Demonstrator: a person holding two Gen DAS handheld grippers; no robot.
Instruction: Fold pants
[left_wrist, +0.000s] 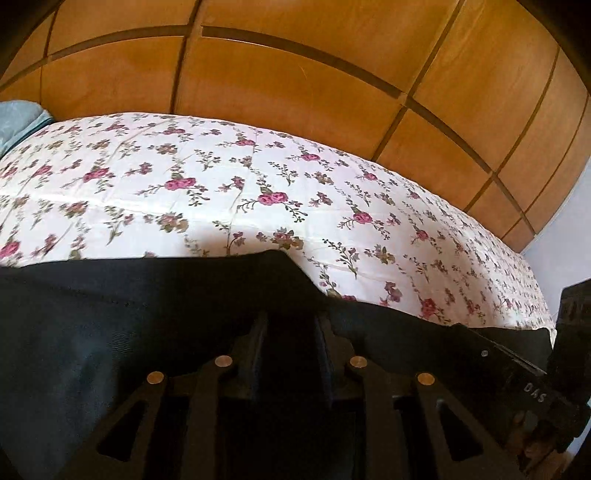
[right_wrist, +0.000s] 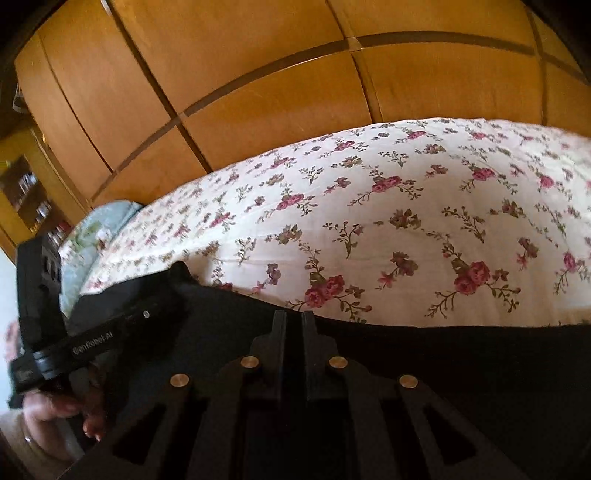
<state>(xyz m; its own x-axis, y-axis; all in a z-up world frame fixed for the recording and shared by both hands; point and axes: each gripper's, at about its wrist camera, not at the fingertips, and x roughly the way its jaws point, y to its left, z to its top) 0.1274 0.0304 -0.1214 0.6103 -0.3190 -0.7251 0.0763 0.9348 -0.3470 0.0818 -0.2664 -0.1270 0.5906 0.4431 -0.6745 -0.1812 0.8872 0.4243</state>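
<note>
Black pants (left_wrist: 110, 314) pinched in both grippers

The dark fabric pants (left_wrist: 129, 314) lie on the near part of the flower-printed white bedsheet (left_wrist: 221, 177), which stretches away behind them to the panelled wooden wardrobe doors (left_wrist: 295, 81). The black two-finger left gripper (left_wrist: 290, 325) and black two-finger right gripper (right_wrist: 293, 325) sit side by side at the pants' near edge, fingers over the cloth. A pale blue-green pillow (right_wrist: 99, 229) lies at the sheet's far left, before a wooden shelf unit (right_wrist: 29, 192).
</note>
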